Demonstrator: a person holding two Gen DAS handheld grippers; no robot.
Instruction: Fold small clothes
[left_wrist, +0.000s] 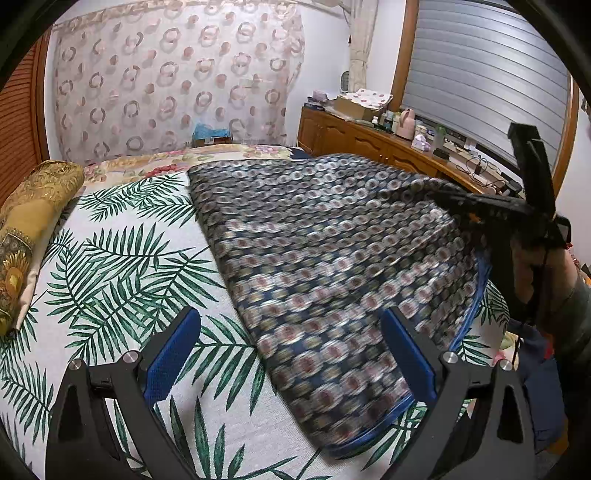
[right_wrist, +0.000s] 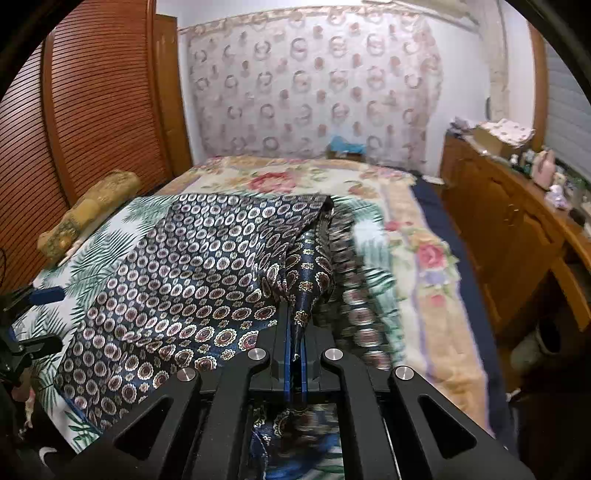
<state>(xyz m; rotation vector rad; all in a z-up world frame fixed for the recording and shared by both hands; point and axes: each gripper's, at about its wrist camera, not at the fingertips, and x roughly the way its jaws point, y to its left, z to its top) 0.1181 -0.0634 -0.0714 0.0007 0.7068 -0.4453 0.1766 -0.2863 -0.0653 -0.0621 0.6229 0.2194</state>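
A dark blue cloth (left_wrist: 314, 240) printed with round medallions lies spread on the palm-leaf sheet (left_wrist: 110, 277) of a bed. My left gripper (left_wrist: 290, 317) hangs open just above the cloth's near left edge, blue pads wide apart and gripping nothing. At the right of the left wrist view, my right gripper (left_wrist: 454, 199) pinches the cloth's right side and holds it off the bed. In the right wrist view the right gripper (right_wrist: 295, 332) is shut on a bunched fold of the cloth (right_wrist: 192, 266), which drapes away to the left. The left gripper (right_wrist: 40, 319) shows at the far left.
A golden bolster pillow (left_wrist: 29, 229) lies along the bed's left side by louvred wooden doors (right_wrist: 92, 110). A floral blanket (right_wrist: 295, 177) covers the far part of the bed. A cluttered wooden dresser (left_wrist: 369, 140) runs along the right wall.
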